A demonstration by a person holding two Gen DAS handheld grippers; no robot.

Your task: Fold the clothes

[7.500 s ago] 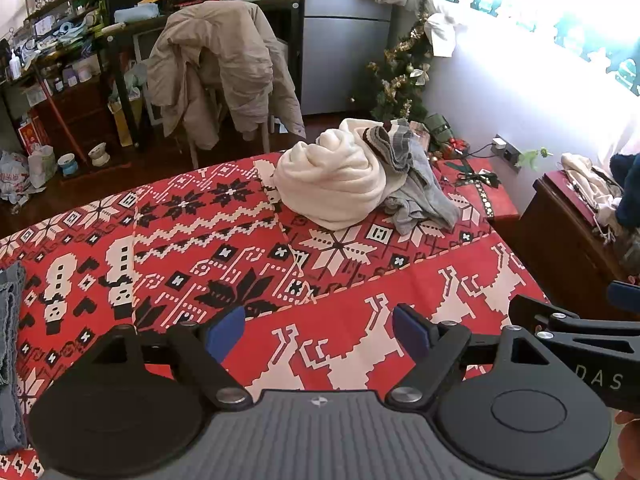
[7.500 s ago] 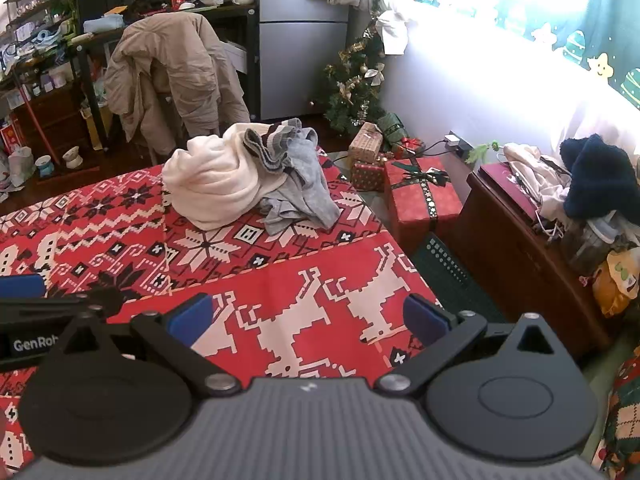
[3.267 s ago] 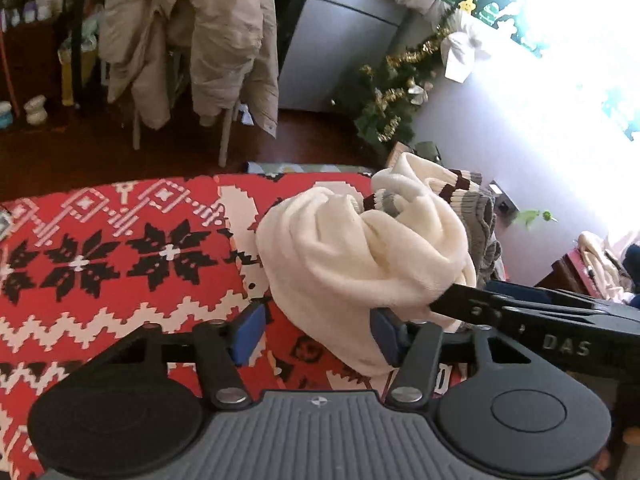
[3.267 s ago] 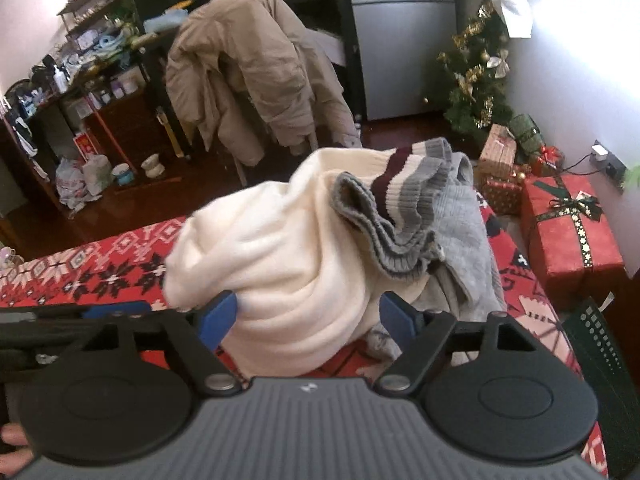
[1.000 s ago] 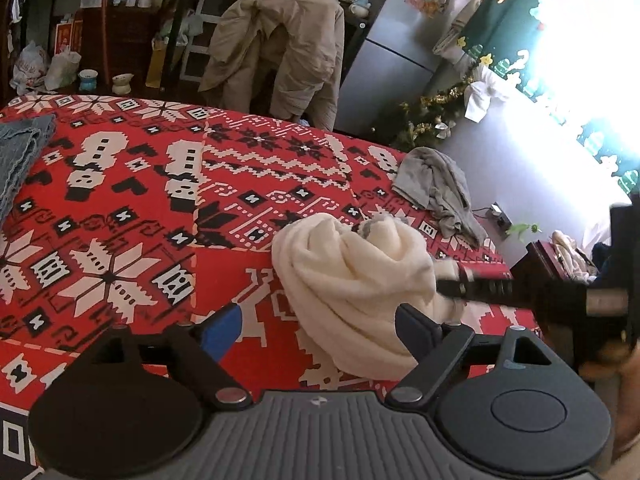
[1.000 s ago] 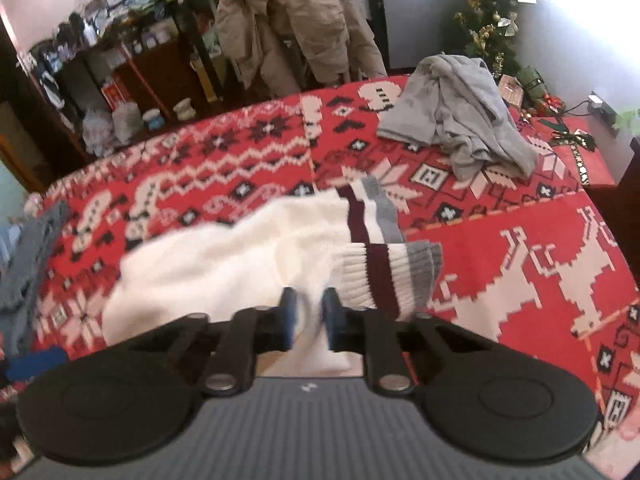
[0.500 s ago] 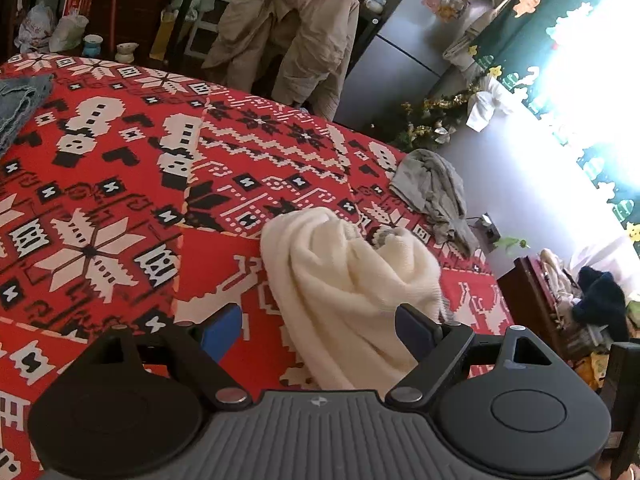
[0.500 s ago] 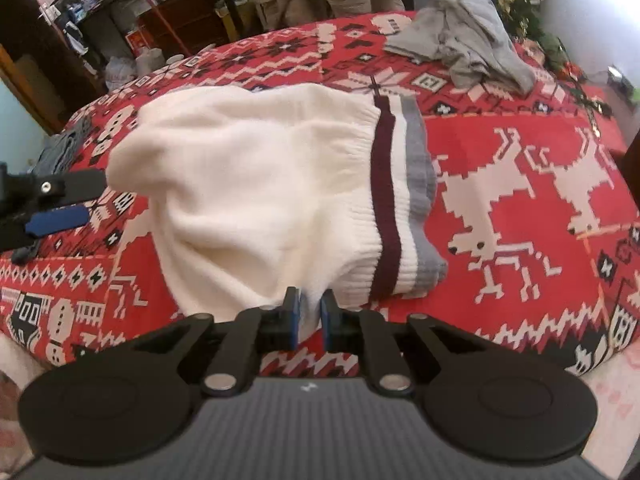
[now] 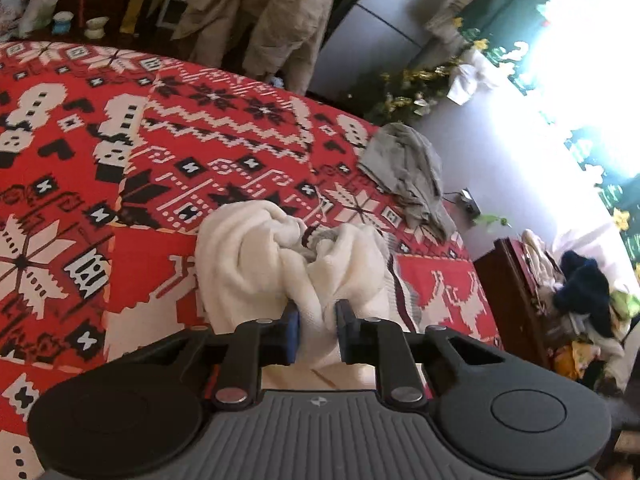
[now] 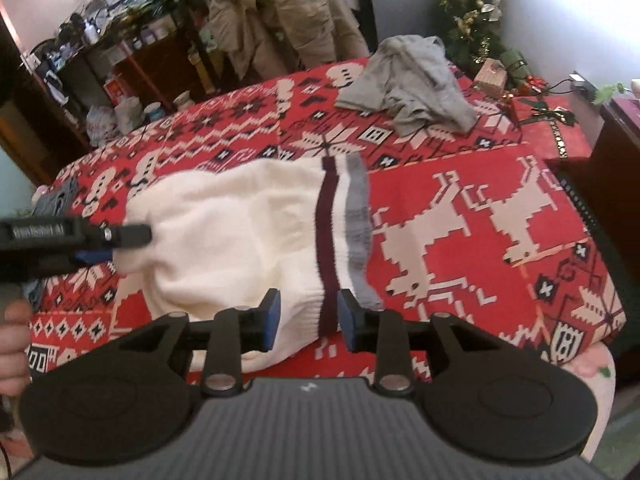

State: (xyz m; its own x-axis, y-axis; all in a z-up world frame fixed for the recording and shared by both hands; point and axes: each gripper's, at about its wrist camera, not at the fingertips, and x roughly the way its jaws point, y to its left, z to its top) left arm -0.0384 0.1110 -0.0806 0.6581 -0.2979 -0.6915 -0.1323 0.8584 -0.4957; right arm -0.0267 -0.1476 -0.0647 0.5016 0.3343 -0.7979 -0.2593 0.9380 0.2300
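A cream sweater (image 10: 240,220) with a maroon and grey striped hem lies partly spread on the red patterned tablecloth (image 10: 460,220). In the left wrist view it looks bunched (image 9: 256,248). My left gripper (image 9: 316,324) is closing, and its pads pinch a fold of cream fabric at the sweater's near edge. The right wrist view also shows the left gripper (image 10: 120,246), at the sweater's left side. My right gripper (image 10: 308,320) is opening at the striped hem, which lies loose between the parted jaws.
A crumpled grey garment (image 10: 408,88) lies at the table's far side. A beige jacket (image 10: 280,12) hangs on a chair beyond. Wrapped gift boxes (image 10: 552,128) and a dark wooden cabinet (image 9: 516,292) stand to the right. A person's hand (image 10: 14,344) shows at left.
The left jaws went from wide apart to pinching the sweater's edge. The right jaws, earlier tight on the hem, have parted. The sweater was drawn out flatter across the cloth.
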